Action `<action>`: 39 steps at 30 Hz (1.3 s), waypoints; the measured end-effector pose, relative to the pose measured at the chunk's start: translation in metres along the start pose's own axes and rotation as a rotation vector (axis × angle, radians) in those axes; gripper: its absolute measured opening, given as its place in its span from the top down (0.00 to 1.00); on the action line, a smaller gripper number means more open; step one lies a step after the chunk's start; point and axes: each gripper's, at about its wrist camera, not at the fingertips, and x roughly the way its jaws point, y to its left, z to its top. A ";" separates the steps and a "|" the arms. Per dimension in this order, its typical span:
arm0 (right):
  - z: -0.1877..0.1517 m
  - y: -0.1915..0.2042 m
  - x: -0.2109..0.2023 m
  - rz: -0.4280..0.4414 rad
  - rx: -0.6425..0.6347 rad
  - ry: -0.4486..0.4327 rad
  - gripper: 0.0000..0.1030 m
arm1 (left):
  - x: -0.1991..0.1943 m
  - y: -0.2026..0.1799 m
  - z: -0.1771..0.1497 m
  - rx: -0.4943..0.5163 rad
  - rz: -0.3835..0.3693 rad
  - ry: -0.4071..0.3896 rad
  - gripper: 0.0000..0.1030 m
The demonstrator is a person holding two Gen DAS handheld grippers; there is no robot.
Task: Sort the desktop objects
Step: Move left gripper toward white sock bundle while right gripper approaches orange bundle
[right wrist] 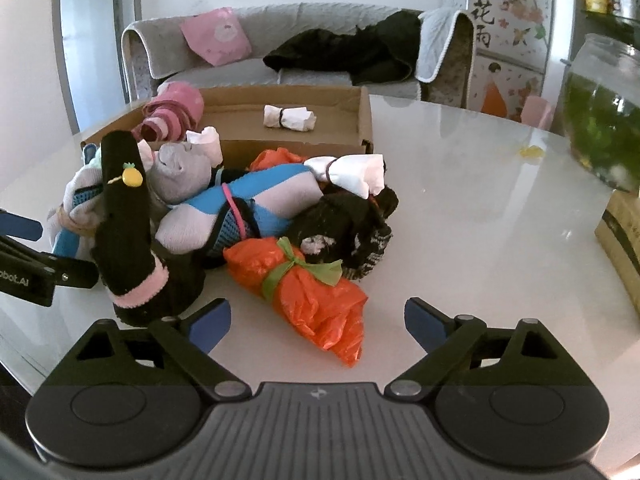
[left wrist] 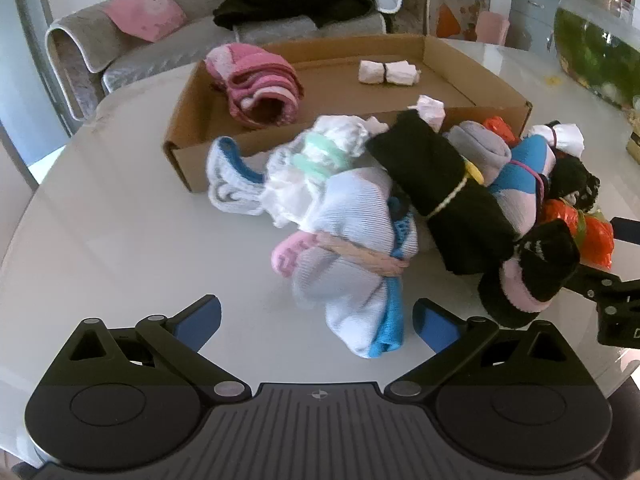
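Both grippers spread wide, empty, poised near the sock pile.

Left gripper (left wrist: 316,322) open, touching nothing, white-and-blue sock bundle (left wrist: 360,280) just beyond; right gripper (right wrist: 318,322) open over orange bag bundle (right wrist: 304,284). Best to straddle one bundle's middle, close squarely, lift clear toward cardboard box (left wrist: 192,128) at far left of table (left wrist: 120,220).

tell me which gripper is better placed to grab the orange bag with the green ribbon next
Right. The orange bag lies directly ahead of the open right gripper, its near end already between the fingers. From the left gripper, also open, the bag sits far off to the side behind black socks.
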 end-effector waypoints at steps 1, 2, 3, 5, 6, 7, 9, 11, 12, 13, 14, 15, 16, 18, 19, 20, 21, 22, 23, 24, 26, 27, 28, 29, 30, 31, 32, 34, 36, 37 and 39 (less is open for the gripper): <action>-0.001 -0.001 -0.001 0.002 0.001 0.001 0.11 | 0.001 -0.002 0.000 0.003 -0.006 0.000 0.01; -0.002 -0.002 -0.001 0.003 0.002 0.002 0.11 | 0.001 -0.003 0.000 0.004 -0.009 0.000 0.00; -0.002 -0.003 -0.002 0.006 0.004 0.002 0.12 | 0.001 -0.005 0.000 0.005 -0.013 -0.002 0.00; -0.003 -0.002 -0.003 0.007 0.003 0.001 0.13 | 0.002 -0.007 0.001 0.003 -0.023 0.001 0.00; -0.004 -0.002 -0.004 0.008 0.001 -0.002 0.14 | 0.002 -0.008 0.001 0.001 -0.028 0.002 0.00; -0.004 -0.001 -0.003 0.010 -0.001 -0.002 0.15 | 0.002 -0.010 0.002 0.001 -0.033 0.003 0.00; -0.004 -0.001 -0.005 0.012 -0.003 -0.005 0.18 | 0.002 -0.013 0.002 0.005 -0.040 0.001 0.00; -0.001 -0.002 -0.003 0.012 -0.005 -0.001 0.18 | 0.003 -0.016 0.002 0.011 -0.042 -0.003 0.00; -0.001 -0.002 -0.003 0.013 -0.006 -0.001 0.18 | 0.003 -0.017 0.002 0.013 -0.044 -0.004 0.00; -0.002 -0.002 -0.004 0.013 -0.006 -0.001 0.18 | 0.003 -0.017 0.002 0.013 -0.044 -0.006 0.00; -0.001 -0.002 -0.004 0.012 -0.007 -0.002 0.18 | 0.003 -0.018 0.002 0.013 -0.046 -0.008 0.00; -0.002 -0.002 -0.005 0.012 -0.007 -0.002 0.18 | 0.003 -0.018 0.002 0.015 -0.047 -0.010 0.00; -0.002 -0.002 -0.005 0.012 -0.007 -0.002 0.18 | 0.003 -0.017 0.001 0.014 -0.048 -0.012 0.00; -0.002 -0.002 -0.006 0.012 -0.012 -0.003 0.19 | 0.002 -0.015 -0.001 0.009 -0.055 -0.013 0.00; 0.000 -0.002 -0.005 0.011 -0.014 -0.002 0.19 | 0.003 -0.013 -0.001 0.005 -0.059 -0.014 0.00; 0.001 -0.003 -0.005 0.012 -0.014 -0.003 0.20 | 0.003 -0.011 -0.002 0.000 -0.065 -0.014 0.00; 0.001 -0.003 -0.005 0.012 -0.015 -0.004 0.20 | 0.003 -0.009 -0.003 -0.009 -0.072 -0.013 0.00; 0.002 -0.003 -0.004 0.012 -0.014 -0.004 0.20 | 0.003 -0.006 -0.004 -0.019 -0.079 -0.009 0.00; 0.002 -0.003 -0.004 0.013 -0.014 -0.005 0.20 | 0.003 -0.004 -0.004 -0.027 -0.081 -0.009 0.00; 0.002 -0.003 -0.004 0.013 -0.015 -0.004 0.20 | 0.002 -0.002 -0.005 -0.028 -0.078 -0.009 0.00; 0.002 -0.004 -0.004 0.015 -0.017 -0.007 0.21 | 0.002 0.000 -0.006 -0.028 -0.079 -0.010 0.00; 0.003 -0.004 -0.004 0.016 -0.016 -0.008 0.21 | 0.001 0.001 -0.007 -0.025 -0.081 -0.011 0.00; 0.003 -0.005 -0.004 0.018 -0.015 -0.009 0.20 | 0.001 0.002 -0.008 -0.026 -0.080 -0.013 0.00; 0.003 -0.006 -0.004 0.017 -0.015 -0.010 0.20 | 0.000 0.003 -0.009 -0.026 -0.079 -0.015 0.00; 0.002 -0.006 -0.005 0.016 -0.015 -0.011 0.19 | 0.000 0.004 -0.010 -0.027 -0.078 -0.016 0.00; 0.003 -0.006 -0.004 0.016 -0.014 -0.012 0.18 | -0.001 0.005 -0.010 -0.026 -0.078 -0.015 0.00; 0.003 -0.007 -0.004 0.016 -0.013 -0.013 0.18 | 0.000 0.005 -0.010 -0.026 -0.079 -0.013 0.00; 0.003 -0.006 -0.004 0.016 -0.014 -0.013 0.18 | 0.000 0.004 -0.009 -0.026 -0.078 -0.009 0.00; 0.002 -0.007 -0.004 0.017 -0.014 -0.013 0.18 | 0.000 0.002 -0.007 -0.020 -0.079 -0.005 0.00; 0.002 -0.007 -0.004 0.017 -0.014 -0.013 0.18 | 0.000 0.001 -0.007 -0.016 -0.076 -0.007 0.00; 0.003 -0.006 -0.003 0.016 -0.012 -0.014 0.18 | -0.001 -0.002 -0.007 -0.007 -0.071 -0.013 0.00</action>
